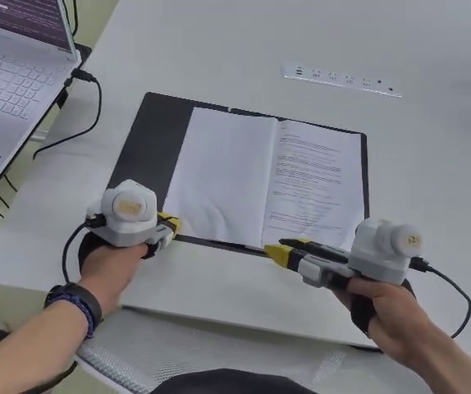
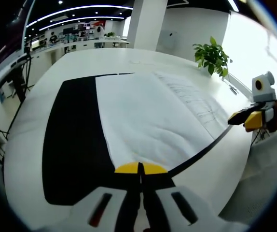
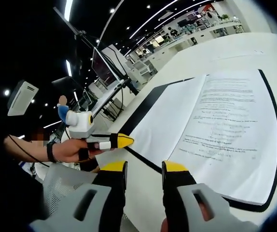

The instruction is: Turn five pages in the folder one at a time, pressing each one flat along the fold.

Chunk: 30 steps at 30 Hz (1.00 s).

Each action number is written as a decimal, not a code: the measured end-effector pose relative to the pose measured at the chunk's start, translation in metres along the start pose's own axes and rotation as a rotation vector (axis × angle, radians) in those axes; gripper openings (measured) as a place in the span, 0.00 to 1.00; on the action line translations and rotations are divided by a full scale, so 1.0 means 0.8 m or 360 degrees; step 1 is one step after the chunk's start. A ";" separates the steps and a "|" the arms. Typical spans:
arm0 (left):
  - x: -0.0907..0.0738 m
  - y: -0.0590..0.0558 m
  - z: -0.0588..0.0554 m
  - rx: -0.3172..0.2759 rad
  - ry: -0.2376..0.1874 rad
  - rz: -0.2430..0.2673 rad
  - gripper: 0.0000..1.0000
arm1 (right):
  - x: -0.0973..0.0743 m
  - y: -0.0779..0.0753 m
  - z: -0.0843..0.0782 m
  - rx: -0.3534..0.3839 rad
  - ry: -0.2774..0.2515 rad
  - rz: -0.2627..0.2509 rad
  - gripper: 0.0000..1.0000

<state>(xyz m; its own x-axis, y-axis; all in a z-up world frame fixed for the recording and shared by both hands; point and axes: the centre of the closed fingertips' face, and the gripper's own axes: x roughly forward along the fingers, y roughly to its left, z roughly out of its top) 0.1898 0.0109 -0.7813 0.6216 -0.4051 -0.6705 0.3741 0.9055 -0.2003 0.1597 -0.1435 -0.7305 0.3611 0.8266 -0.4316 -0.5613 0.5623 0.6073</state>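
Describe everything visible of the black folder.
The black folder lies open and flat on the white table. Its left inner cover is bare at the outer side; a blank white page lies over the rest, a printed page on the right. The left gripper, shut, and the right gripper, open, sit at its near edge; contact is unclear.

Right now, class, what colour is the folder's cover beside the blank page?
The folder's cover is black, clearest in the left gripper view.

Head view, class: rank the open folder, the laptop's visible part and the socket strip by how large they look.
1. open folder
2. laptop, cropped by the frame edge
3. socket strip, farther from the camera, so its true size is unsure
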 end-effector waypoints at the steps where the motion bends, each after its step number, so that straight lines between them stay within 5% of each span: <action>1: 0.000 0.000 0.000 -0.0001 0.0001 0.0002 0.00 | 0.002 -0.001 0.002 0.0000 -0.0003 0.0003 0.26; 5: 0.001 -0.003 0.000 0.0073 0.0041 0.0017 0.00 | 0.012 -0.005 0.013 -0.0004 -0.0016 0.0013 0.24; 10: 0.001 -0.002 -0.001 0.0025 0.0024 0.0012 0.00 | 0.018 -0.012 0.021 -0.0040 -0.0009 0.0031 0.19; 21: 0.004 -0.001 -0.002 0.0054 0.0052 0.0022 0.00 | 0.029 -0.056 0.032 0.0005 -0.0002 -0.0086 0.07; 30: 0.010 0.007 -0.005 0.0049 0.0078 0.0018 0.00 | 0.040 -0.085 0.069 0.0083 -0.0134 -0.0109 0.00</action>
<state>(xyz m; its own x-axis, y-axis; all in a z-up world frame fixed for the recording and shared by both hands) 0.1945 0.0132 -0.7909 0.5917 -0.3873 -0.7070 0.3885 0.9055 -0.1709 0.2502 -0.1539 -0.7489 0.4596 0.7841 -0.4170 -0.4945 0.6160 0.6132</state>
